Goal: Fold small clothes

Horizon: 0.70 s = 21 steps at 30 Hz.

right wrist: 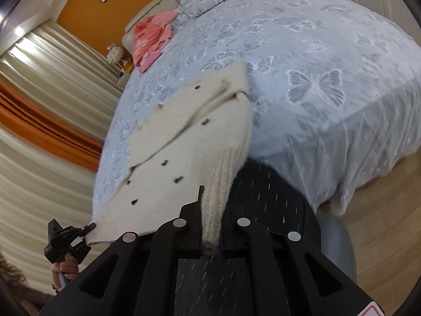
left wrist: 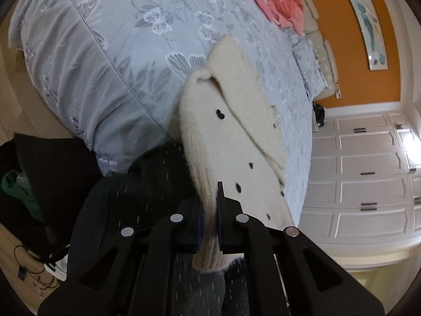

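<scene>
A small cream knit cardigan [left wrist: 236,121] with dark buttons lies stretched over the near edge of the bed, also in the right wrist view [right wrist: 184,137]. My left gripper [left wrist: 209,210] is shut on its ribbed hem at one corner. My right gripper [right wrist: 211,216] is shut on the ribbed hem at the other corner. The left gripper also shows in the right wrist view [right wrist: 90,227], pinching the cardigan's corner, held by a hand. The hem hangs off the bed edge between the two grippers.
The bed [right wrist: 329,52] has a blue-grey butterfly cover. A pink garment [right wrist: 152,36] lies crumpled near the headboard, also in the left wrist view [left wrist: 279,2]. A dark speckled garment [right wrist: 268,192] is below. Curtains [right wrist: 39,100] stand left, white cabinets [left wrist: 368,171] right.
</scene>
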Available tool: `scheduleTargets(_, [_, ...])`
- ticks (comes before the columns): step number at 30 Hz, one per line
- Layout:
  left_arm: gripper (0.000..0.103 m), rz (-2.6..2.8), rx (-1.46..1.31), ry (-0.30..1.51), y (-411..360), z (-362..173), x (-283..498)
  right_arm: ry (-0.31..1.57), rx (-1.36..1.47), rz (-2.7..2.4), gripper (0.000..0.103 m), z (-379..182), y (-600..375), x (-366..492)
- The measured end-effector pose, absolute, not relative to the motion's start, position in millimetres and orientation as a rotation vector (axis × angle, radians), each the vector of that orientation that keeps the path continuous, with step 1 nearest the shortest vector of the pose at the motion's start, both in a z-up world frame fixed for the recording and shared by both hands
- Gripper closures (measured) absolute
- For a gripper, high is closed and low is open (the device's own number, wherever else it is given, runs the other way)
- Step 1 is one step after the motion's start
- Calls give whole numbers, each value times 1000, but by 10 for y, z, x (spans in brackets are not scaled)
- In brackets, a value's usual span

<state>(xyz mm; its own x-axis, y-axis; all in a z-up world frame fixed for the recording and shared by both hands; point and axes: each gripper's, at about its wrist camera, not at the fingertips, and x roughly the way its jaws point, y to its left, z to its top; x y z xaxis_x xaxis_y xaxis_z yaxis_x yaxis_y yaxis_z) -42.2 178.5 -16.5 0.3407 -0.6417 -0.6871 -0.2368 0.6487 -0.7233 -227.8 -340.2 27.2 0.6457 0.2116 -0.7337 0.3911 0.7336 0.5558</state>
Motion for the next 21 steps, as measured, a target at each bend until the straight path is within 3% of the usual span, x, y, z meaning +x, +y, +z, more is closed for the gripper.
scheduleTargets(6, [96,-339,-937,1155,1861,325,-509,765,819,-89,96,724,-3431,-2491])
scheduleTargets(11, [96,-398,-926,1007,1711,590,152,625,775,-50,96,915,-3807,-1875])
scheduleTargets(21, [96,-267,-814,1008,938,58,1875,694,901,-131,96,70,-4484,79])
